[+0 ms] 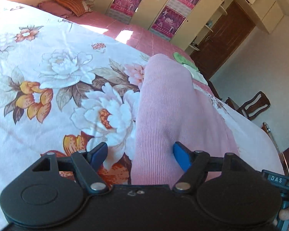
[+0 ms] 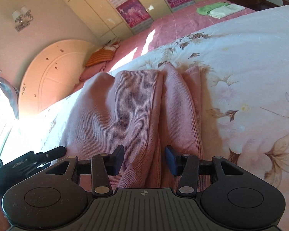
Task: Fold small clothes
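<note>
Two handheld grippers are seen above a pink ribbed garment (image 1: 169,104) that is spread in folds on a floral bedspread (image 1: 48,73). The left gripper (image 1: 140,156) is held with its jaws wide apart, one blue pad over the bedspread and the other over the pink knit, nothing pinched. The right gripper (image 2: 144,158) is likewise parted, a raised fold of the garment (image 2: 144,105) lying between its pads (image 2: 170,158), unclamped.

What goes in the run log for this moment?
left gripper: open | right gripper: open | pink ribbed knit garment: partly folded on floral bedspread
</note>
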`<action>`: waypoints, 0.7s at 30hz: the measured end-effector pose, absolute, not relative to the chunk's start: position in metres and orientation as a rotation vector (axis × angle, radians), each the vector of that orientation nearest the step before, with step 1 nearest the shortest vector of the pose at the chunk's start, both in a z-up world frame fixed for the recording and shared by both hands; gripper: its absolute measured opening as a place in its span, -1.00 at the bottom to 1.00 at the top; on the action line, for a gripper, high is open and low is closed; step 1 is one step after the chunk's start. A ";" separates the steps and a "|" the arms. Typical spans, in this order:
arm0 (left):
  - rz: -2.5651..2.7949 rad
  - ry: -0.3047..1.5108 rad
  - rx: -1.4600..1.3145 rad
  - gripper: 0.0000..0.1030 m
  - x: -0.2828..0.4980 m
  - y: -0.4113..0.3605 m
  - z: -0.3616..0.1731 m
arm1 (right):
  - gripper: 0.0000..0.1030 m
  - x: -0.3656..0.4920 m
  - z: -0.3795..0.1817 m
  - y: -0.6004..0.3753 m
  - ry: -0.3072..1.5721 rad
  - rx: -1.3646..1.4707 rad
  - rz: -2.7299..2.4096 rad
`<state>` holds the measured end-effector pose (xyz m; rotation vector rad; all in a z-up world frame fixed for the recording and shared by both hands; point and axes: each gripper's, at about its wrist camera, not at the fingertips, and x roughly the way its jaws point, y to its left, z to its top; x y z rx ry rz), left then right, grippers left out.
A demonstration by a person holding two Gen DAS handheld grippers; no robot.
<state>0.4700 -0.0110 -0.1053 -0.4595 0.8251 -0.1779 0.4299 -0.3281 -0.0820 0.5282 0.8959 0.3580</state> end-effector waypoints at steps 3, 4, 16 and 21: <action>-0.192 0.824 -0.461 0.47 0.466 -0.008 -0.108 | -0.52 0.438 -0.082 -0.316 0.922 0.453 0.370; -0.197 0.825 -0.449 0.47 0.468 -0.008 -0.107 | -0.54 0.440 -0.081 -0.313 0.925 0.432 0.369; -0.266 0.871 -0.223 0.42 0.487 -0.061 -0.098 | -0.80 0.387 -0.047 -0.330 0.730 0.224 0.296; -0.260 0.887 -0.232 0.47 0.489 -0.063 -0.105 | -0.79 0.395 -0.085 -0.343 0.844 0.319 0.320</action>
